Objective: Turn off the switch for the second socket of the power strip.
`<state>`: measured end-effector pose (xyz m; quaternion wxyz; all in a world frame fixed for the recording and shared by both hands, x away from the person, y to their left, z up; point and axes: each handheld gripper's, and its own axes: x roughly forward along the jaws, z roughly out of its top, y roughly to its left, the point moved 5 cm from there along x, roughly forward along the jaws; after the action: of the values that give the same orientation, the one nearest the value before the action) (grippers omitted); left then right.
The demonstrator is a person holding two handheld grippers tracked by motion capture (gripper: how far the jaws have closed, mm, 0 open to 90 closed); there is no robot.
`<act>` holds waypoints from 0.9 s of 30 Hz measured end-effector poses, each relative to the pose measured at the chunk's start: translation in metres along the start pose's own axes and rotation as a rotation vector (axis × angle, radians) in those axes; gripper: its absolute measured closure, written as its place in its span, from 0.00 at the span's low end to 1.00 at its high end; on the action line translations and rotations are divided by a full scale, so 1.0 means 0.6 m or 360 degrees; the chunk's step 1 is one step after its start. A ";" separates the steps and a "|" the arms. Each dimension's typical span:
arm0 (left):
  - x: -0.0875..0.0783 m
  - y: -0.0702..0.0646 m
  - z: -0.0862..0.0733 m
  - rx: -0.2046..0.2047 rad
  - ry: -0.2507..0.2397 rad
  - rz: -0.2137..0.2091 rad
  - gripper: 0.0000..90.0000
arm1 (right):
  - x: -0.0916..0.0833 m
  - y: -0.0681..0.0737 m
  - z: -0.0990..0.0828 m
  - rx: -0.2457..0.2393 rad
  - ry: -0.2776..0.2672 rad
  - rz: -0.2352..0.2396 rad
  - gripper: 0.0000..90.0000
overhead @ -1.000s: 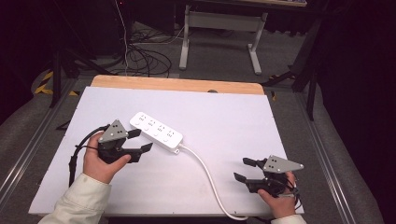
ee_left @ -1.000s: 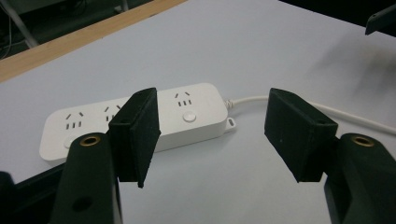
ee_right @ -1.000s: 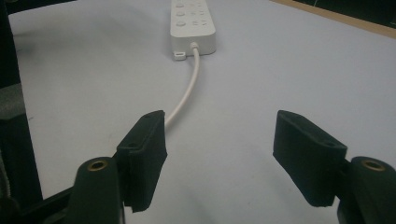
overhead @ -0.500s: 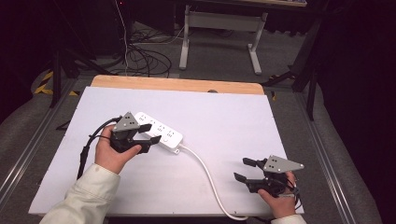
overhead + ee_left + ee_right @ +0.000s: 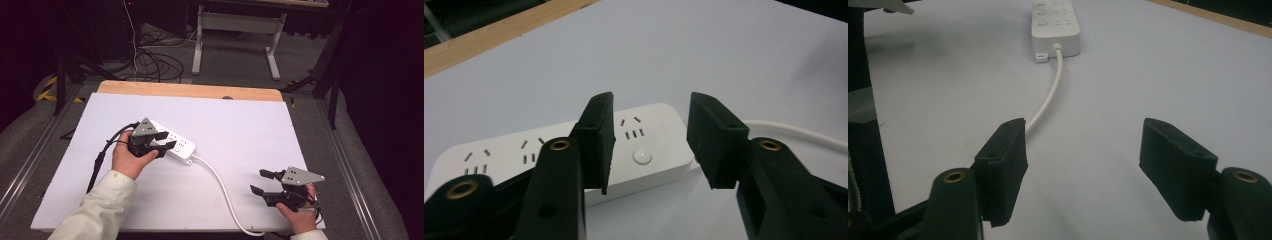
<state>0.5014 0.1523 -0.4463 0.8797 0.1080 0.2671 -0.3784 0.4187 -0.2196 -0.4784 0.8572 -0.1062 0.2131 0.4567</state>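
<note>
White power strip (image 5: 172, 144) lies flat on the white tabletop (image 5: 240, 125), left of centre, long axis slanting from upper left toward lower right. Its white cord (image 5: 220, 185) leaves the near-right end and curves off toward the front edge of the table.

Left gripper (image 5: 162, 142) is over the strip, jaws spread to a moderate gap and gripping nothing. In the left gripper view the strip (image 5: 574, 155) runs crosswise just beyond the jaw tips; the round button (image 5: 642, 156) at its cord end sits in the gap between them. One jaw overlaps the strip's top face in that view; whether it touches the casing I cannot tell.

Right gripper (image 5: 261, 182) rests low near the front right of the table, well apart from the strip, jaws spread wide and empty. In the right gripper view the cord (image 5: 1048, 100) runs away from beside the left-hand jaw up to the strip's end (image 5: 1056, 30).

Sockets show as slot groups along the top face. There is faint grey marking near the button, too small to read. No brand legible.
</note>
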 end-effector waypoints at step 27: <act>0.059 0.048 -0.036 -0.0122 0.0179 0.0075 1.00 | 0.000 0.000 -0.001 -0.0007 0.0002 0.0009 0.40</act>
<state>0.5340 0.1595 -0.4841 0.8754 0.1015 0.3278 -0.3404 0.4187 -0.2199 -0.4789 0.8555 -0.1076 0.2129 0.4595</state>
